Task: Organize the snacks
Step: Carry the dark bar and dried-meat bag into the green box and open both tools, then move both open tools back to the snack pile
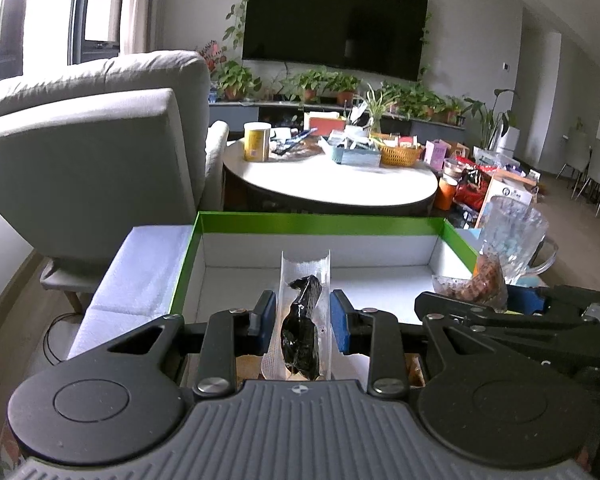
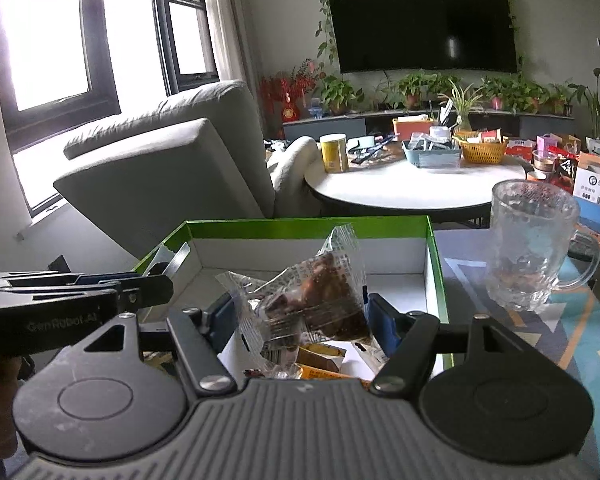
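We see open white floor in the green-rimmed box (image 1: 320,224) at 12 o'clock; a glass mug (image 2: 534,240) blocks 2 o'clock.

Left gripper (image 1: 303,315): level, pointing forward, blue pads closed from both sides on a clear vacuum pouch (image 1: 302,320) with a dark snack inside, held upright. Right gripper (image 2: 303,316): just beside it, level, pads clamped on a crinkled clear packet (image 2: 312,300) of brown snack.

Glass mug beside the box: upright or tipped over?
Upright. The glass mug stands on its base right of the green box, rim up.
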`<state>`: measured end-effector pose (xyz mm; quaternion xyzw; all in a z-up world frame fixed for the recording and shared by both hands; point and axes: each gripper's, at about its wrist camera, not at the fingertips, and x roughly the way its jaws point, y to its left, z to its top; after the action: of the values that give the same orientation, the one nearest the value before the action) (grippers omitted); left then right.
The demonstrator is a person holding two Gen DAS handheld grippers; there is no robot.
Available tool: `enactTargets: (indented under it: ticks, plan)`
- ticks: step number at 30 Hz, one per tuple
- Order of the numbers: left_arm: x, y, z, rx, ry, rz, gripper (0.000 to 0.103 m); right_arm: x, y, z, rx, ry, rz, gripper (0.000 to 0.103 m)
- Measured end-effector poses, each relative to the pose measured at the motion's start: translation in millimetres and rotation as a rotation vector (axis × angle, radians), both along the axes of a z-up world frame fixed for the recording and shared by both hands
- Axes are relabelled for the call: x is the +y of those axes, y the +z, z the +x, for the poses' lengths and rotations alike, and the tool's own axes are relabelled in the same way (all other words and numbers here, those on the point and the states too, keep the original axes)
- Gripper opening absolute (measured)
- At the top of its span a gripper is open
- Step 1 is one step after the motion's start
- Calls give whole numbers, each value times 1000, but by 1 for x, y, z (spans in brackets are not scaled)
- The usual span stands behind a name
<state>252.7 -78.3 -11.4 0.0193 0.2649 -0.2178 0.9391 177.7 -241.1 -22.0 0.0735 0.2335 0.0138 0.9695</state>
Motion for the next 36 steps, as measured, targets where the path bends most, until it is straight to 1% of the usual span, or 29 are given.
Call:
enactTargets:
  ticks: [6,7,10,15,19,24,30,36]
  plan:
    - [-6,-17,9,39,-15,27,27,-1,-14,9,45,-2,4,55]
    - [-7,-20,10,46,-17,31,27,0,-16,9,44,-5,-8,55]
    - [-9,-24,12,32,-10,46,28,4,-18,11,40,-11,-45,55]
    - [-7,-29,23,50,7,26,30,1,-20,17,44,-20,-55,55]
    - [-6,-32,25,44,22,27,32,2,-21,20,46,-17,-66,55]
    - [-1,-28,22,49,39,22,40,7,-23,14,41,-12,-87,55]
    - [11,-18,14,29,66,21,41,4,-20,5,42,-15,-56,55]
    - [37,-5,-10,0,108,11,41,1,-15,-14,30,-16,-53,55]
